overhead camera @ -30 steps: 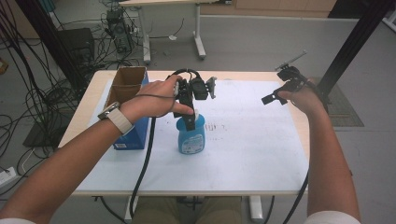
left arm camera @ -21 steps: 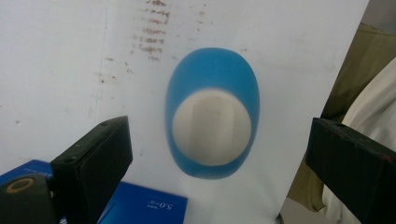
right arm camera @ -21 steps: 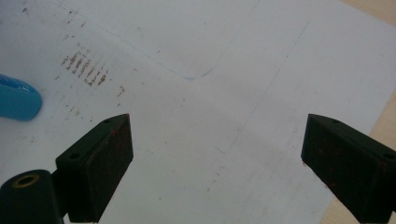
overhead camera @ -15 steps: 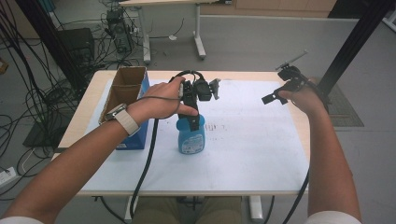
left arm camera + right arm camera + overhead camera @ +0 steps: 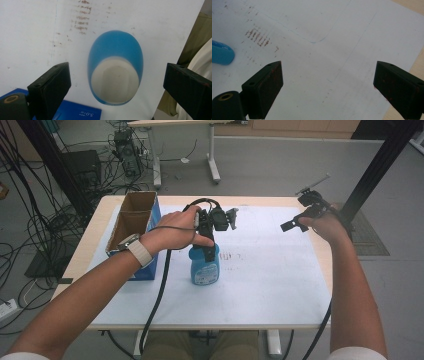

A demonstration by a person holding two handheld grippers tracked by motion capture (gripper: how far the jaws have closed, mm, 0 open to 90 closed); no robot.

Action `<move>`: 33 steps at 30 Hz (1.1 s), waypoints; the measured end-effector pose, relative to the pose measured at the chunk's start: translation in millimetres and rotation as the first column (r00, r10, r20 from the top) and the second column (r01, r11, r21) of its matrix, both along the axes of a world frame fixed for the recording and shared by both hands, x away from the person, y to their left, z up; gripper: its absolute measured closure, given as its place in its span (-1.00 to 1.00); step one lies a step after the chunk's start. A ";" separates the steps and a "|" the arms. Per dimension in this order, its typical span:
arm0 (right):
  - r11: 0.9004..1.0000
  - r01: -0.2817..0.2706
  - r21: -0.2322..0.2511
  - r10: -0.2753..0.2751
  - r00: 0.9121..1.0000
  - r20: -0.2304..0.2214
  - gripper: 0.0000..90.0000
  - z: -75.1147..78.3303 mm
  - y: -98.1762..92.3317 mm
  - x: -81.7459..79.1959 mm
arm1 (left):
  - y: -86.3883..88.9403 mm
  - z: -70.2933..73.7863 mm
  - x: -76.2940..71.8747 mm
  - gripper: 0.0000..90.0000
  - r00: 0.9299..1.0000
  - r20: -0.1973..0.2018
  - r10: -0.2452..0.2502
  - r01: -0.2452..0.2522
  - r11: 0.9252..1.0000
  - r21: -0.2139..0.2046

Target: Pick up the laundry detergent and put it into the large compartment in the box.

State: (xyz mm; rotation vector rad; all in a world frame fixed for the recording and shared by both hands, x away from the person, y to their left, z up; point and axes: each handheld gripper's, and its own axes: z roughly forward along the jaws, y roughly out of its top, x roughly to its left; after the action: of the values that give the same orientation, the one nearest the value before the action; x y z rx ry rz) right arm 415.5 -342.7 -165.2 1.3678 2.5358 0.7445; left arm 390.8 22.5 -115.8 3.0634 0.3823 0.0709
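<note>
Bottle: blue bottle (image 5: 204,265) stands upright mid-table (image 5: 280,295).
Left gripper (image 5: 115,82): directly above its white cap, fingers spread wide, not touching.
Right gripper (image 5: 328,87): fingers apart, holding nothing.
Progress: grasp not yet made.

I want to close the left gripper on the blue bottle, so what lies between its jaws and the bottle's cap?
Nothing: in the left gripper view the left gripper hangs open over the blue bottle, its white cap between the jaws with bare gaps either side.

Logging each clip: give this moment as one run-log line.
left claw: open, above blue bottle | right claw: open, over white sheet | bottle: upright, ungrasped
</note>
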 end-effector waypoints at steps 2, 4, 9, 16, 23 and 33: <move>1.000 -0.003 -0.001 0.003 1.000 0.001 -0.80 -0.1 0.4 0.2 | -0.3 -1.0 0.4 -0.82 1.000 -0.003 0.000 0.000 1.000 0.001; 1.000 -0.003 0.000 0.003 1.000 0.001 -0.80 -0.1 0.6 0.3 | -0.4 -2.7 0.7 -0.82 1.000 -0.005 0.000 0.000 1.000 0.002; 1.000 -0.001 0.000 0.001 1.000 0.001 -0.80 -0.1 0.4 0.1 | -0.3 -4.6 1.3 -0.82 1.000 -0.006 0.002 -0.002 1.000 0.004; 1.000 -0.002 0.000 0.002 1.000 0.002 -0.80 0.0 0.4 -0.1 | -2.7 -6.1 2.2 -0.82 1.000 -0.005 0.005 -0.005 1.000 0.007; 1.000 -0.001 0.000 0.001 1.000 0.002 -0.80 0.2 0.0 -0.4 | -3.2 -7.4 2.0 -0.82 1.000 -0.003 0.010 -0.010 1.000 0.004; 1.000 0.000 0.001 0.000 1.000 0.003 -0.80 -0.1 -0.1 -0.3 | -4.4 -9.0 3.3 -0.81 1.000 -0.006 0.007 -0.007 1.000 0.005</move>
State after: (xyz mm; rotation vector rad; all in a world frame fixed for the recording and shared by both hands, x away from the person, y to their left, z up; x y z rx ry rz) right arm 415.2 -342.8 -165.2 1.3659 2.5336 0.7473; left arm 394.1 18.0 -124.8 3.0684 0.3938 0.0632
